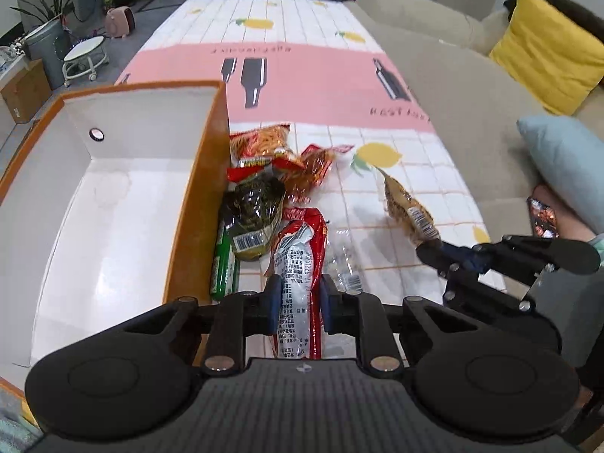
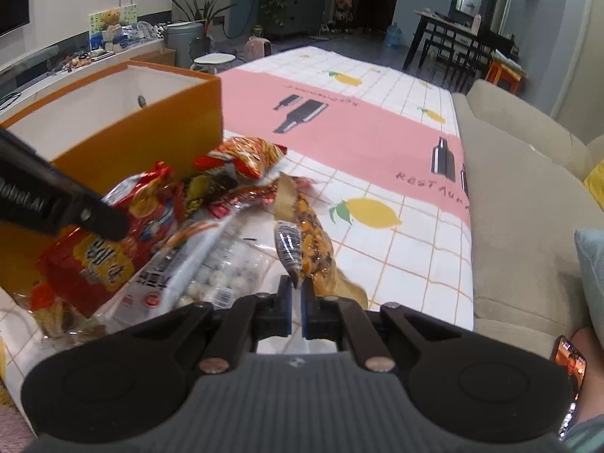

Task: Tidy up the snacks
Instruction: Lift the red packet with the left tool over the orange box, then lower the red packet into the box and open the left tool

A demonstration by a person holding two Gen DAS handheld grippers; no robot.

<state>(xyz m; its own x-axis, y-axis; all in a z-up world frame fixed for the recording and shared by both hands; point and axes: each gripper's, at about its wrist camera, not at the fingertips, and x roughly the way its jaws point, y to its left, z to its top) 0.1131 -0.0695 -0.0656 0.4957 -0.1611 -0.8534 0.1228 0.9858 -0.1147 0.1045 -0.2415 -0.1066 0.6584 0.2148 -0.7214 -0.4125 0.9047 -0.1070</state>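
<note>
Snacks are lying in a heap on the tablecloth [image 1: 415, 173] just beside the box [image 1: 113, 196], whose orange wall is standing at nine o'clock of the pile in the left wrist view. Inside, the box is showing only its white lining.

The left gripper [image 1: 300, 298] is clamping a red packet [image 1: 298, 264] between its blue pads; the packet's silver printed back is facing up and running toward twelve o'clock. At eleven o'clock of it a dark green packet [image 1: 253, 211] is resting against the box wall, with a green stick [image 1: 222, 264] beneath it at ten o'clock. Farther toward twelve, orange-red bags [image 1: 264, 143] are overlapping one another. A clear wrapper [image 1: 347, 268] is lying at two o'clock of the left gripper.

The right gripper [image 2: 296, 302] is pinching the lower tip of a brown nut packet [image 2: 313, 241], its jaws closed on it; the packet is pointing toward twelve o'clock, clear of the heap. At ten o'clock of it a white packet of round balls [image 2: 219, 268] is lying flat.

A sofa [image 2: 528, 207] is sitting along the table's three o'clock edge, and a phone [image 2: 566, 370] is glowing at four o'clock.
</note>
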